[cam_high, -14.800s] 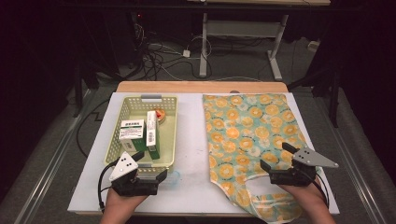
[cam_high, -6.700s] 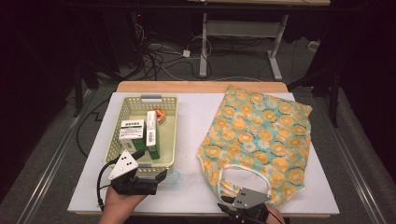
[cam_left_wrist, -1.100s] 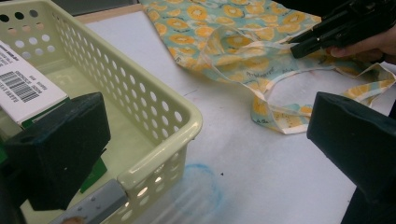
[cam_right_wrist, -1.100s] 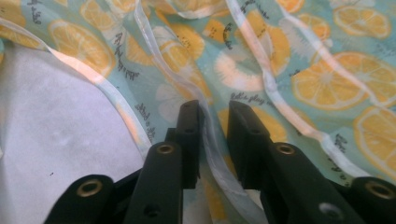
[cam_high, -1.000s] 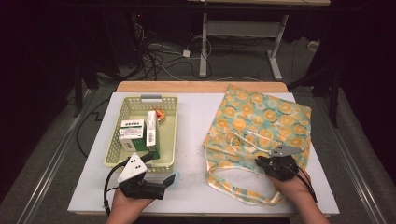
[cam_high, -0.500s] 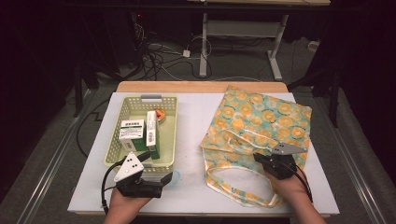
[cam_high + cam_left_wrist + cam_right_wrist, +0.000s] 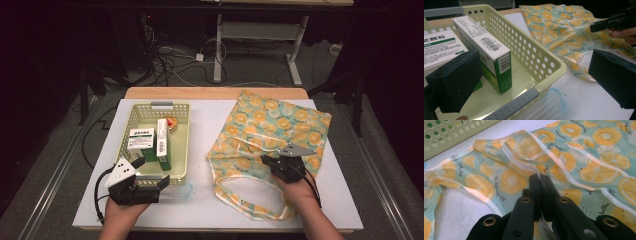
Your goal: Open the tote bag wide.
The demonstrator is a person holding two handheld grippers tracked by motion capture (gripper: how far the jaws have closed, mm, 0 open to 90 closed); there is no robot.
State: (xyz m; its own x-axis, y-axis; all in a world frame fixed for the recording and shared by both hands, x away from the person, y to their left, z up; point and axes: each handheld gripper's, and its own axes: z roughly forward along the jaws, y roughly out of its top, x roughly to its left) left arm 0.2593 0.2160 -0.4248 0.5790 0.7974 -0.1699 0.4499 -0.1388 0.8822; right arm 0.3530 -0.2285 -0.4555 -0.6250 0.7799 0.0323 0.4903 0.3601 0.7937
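Right gripper is clenched on the bag's strap; I see its jaws pinching the white strip. Bag lies flat on the table, at 3 o'clock from the basket. Left gripper is released, jaws wide apart, straddling the basket's near corner at 6 o'clock. Two boxes stand inside the basket. An orange item sits at its 12 o'clock end; I cannot identify it.

Bag: pale teal fabric, orange citrus-slice print, white trim. Basket: pale yellow-green, perforated, grey handle; boxes inside white and green. Table white; gripper jaws black.
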